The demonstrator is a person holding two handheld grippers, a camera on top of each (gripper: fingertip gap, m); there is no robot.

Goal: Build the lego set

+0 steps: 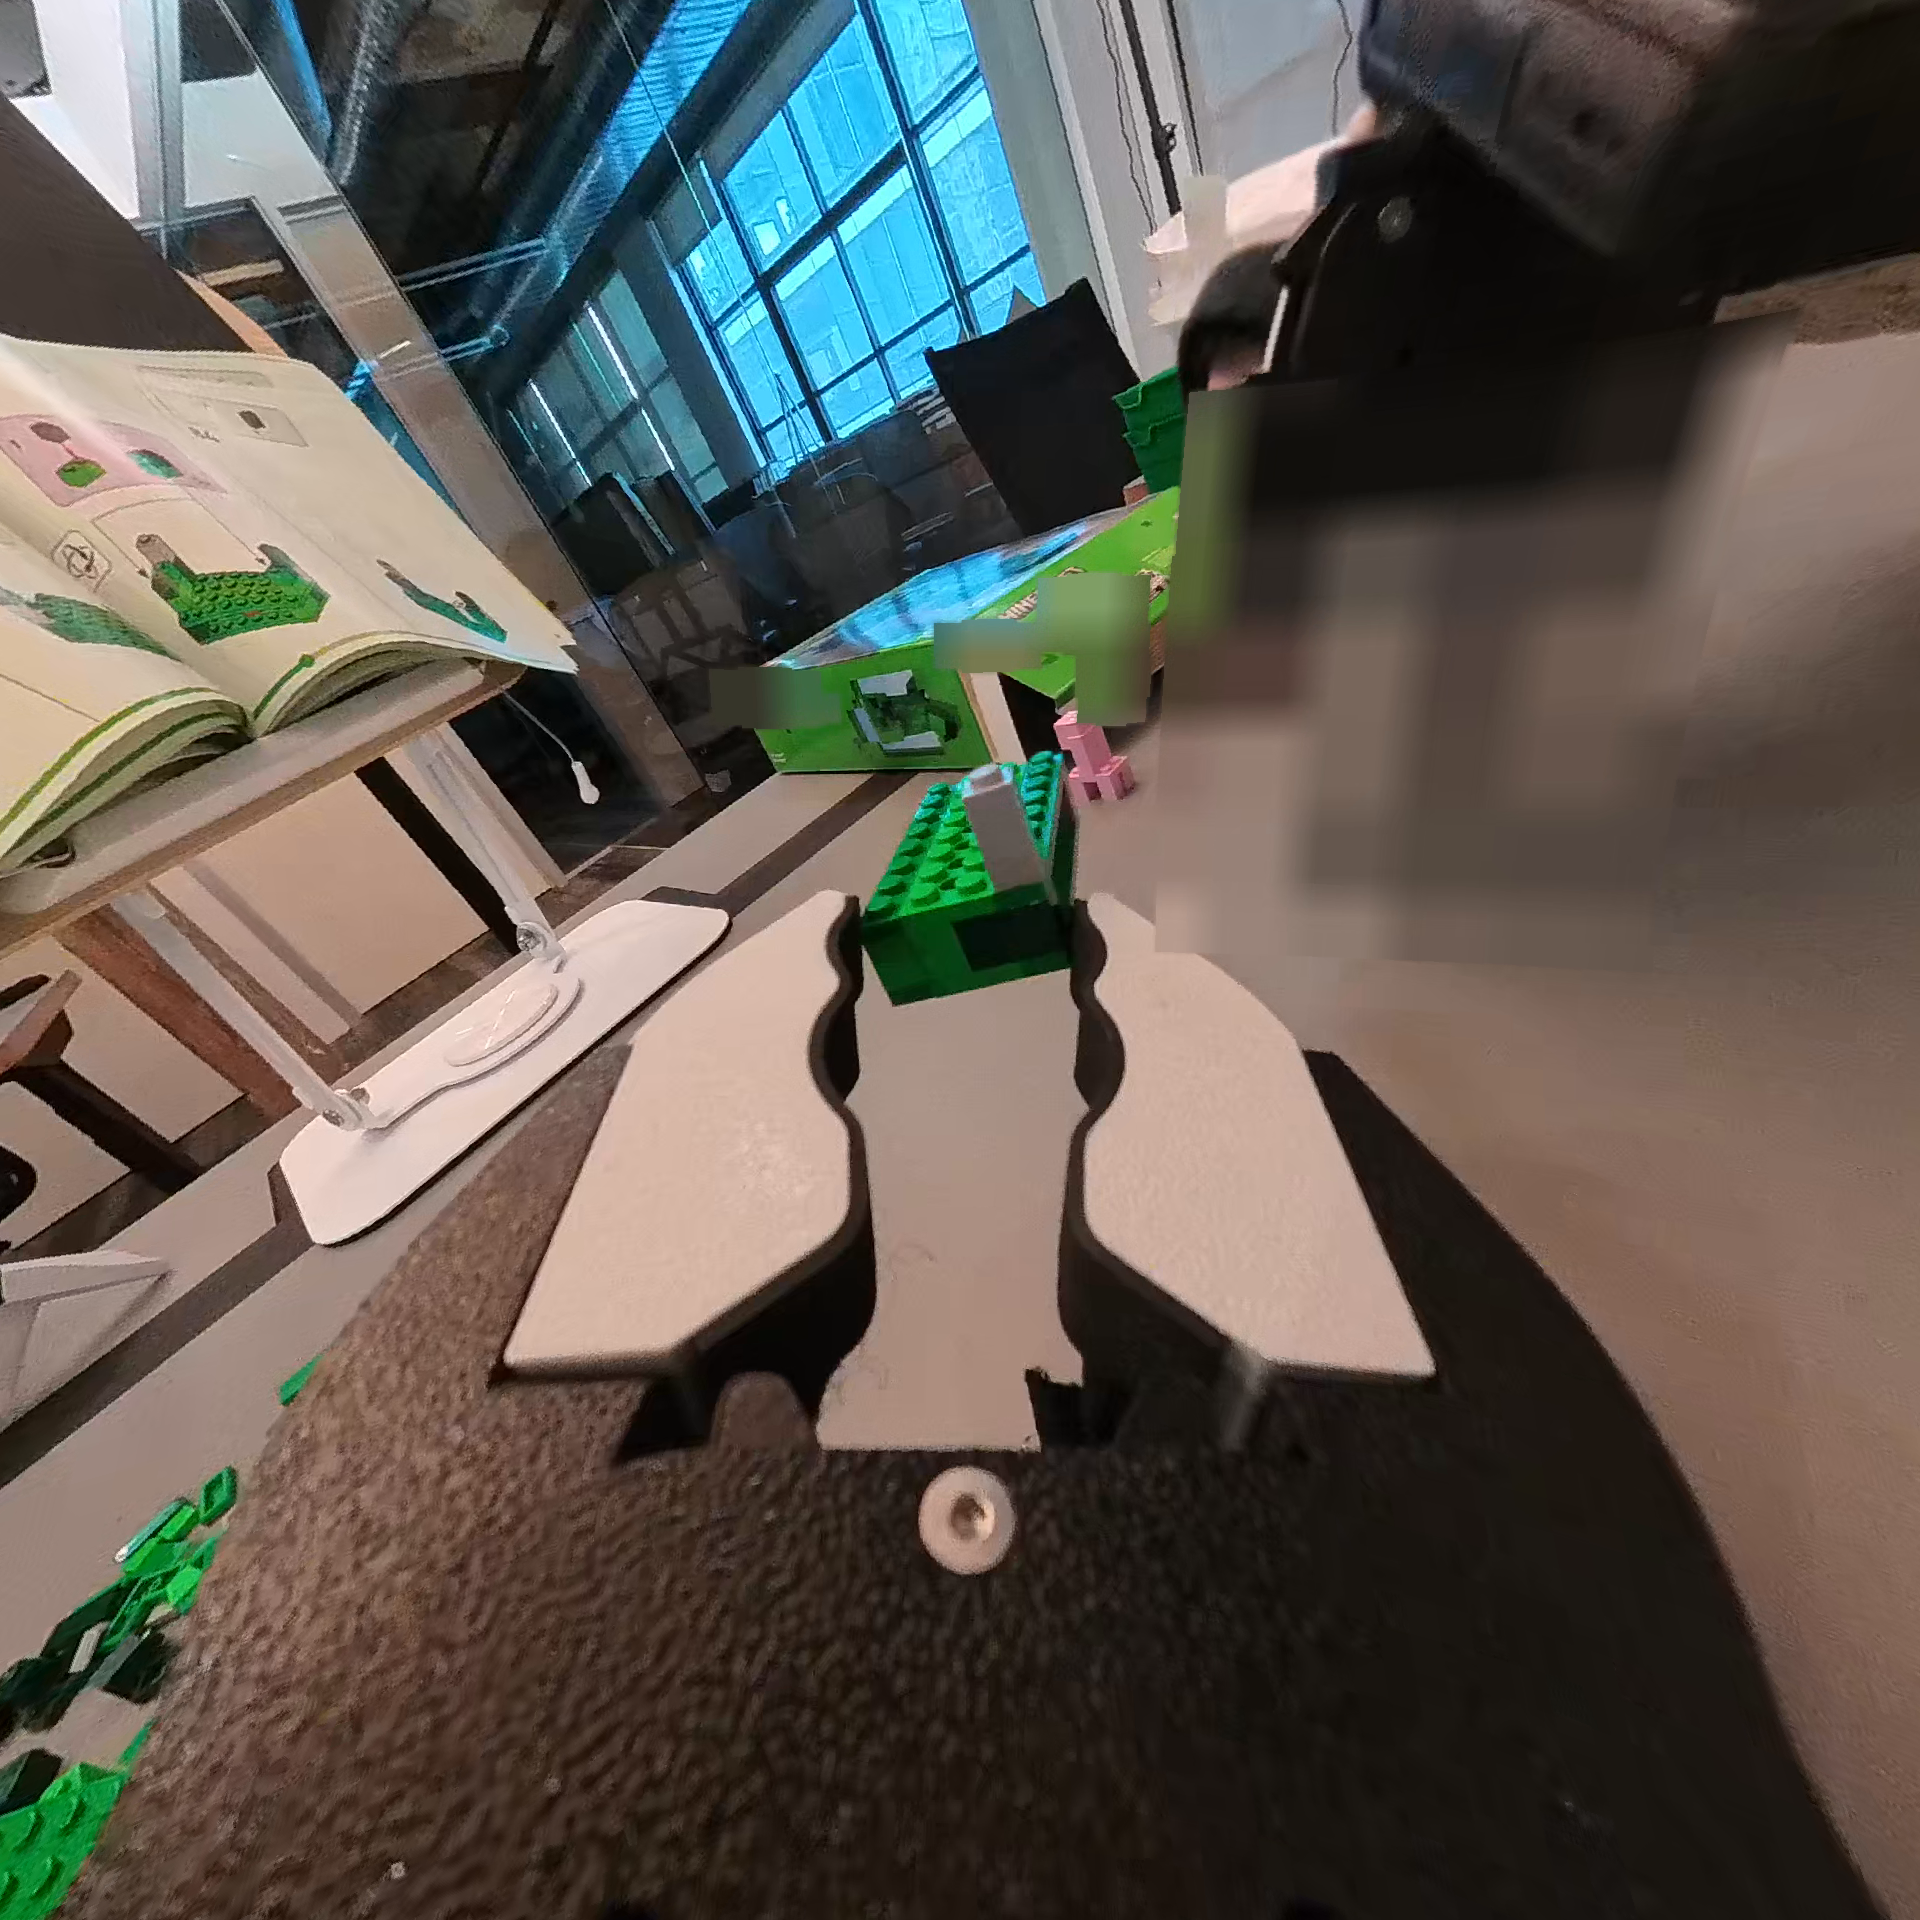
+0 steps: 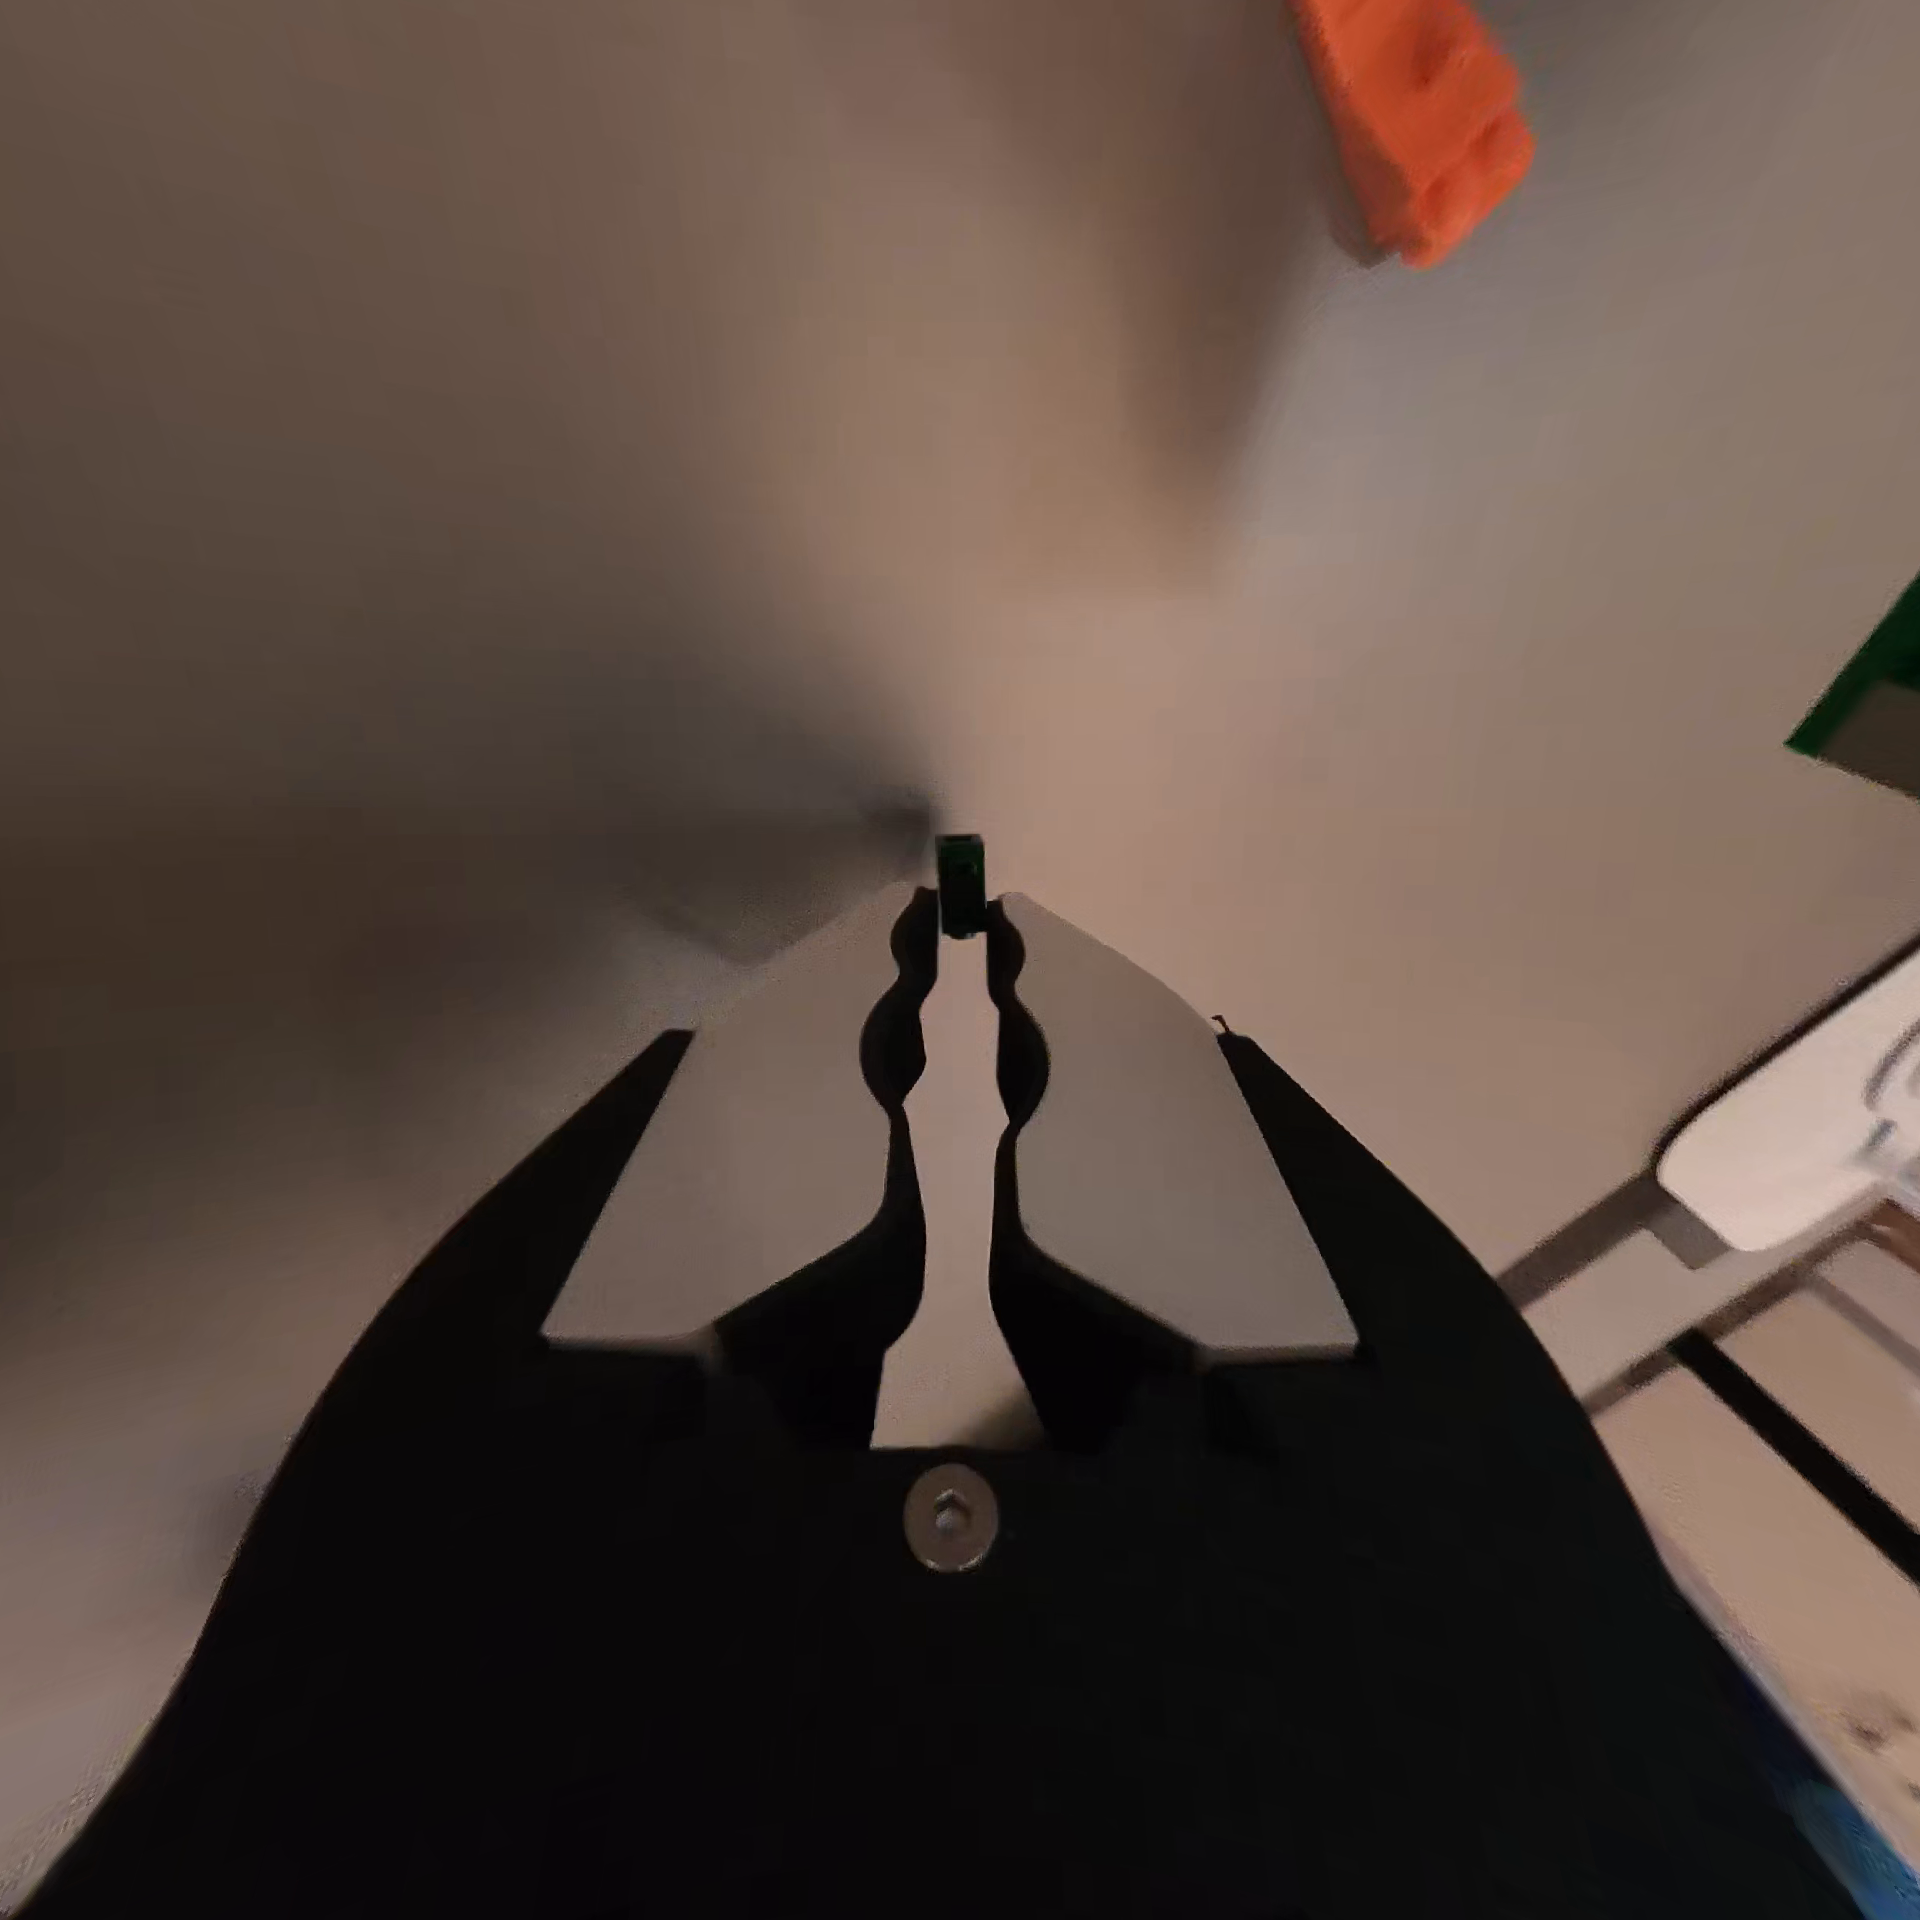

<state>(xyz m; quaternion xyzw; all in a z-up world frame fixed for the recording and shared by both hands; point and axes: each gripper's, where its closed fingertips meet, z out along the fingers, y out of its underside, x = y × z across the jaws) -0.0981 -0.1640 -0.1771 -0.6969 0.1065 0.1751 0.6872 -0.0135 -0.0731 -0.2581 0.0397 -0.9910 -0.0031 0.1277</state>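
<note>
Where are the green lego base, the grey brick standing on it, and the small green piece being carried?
green lego base (image 1: 940, 868), left wrist view, studded top.
grey brick (image 1: 1003, 831), left wrist view, its front face.
small green piece (image 2: 959, 883), right wrist view, its exposed end.

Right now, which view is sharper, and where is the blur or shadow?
Left wrist view: sharp on the green build and manual, edges bent by the wide lens. Right wrist view: table smeared, dark shadow left; only the small green piece reads clearly.

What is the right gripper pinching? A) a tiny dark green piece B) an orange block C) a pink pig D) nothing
A: in the right wrist view, the right gripper has its fingertips closed on a tiny dark green piece, while the orange block lies apart on the table.
</note>
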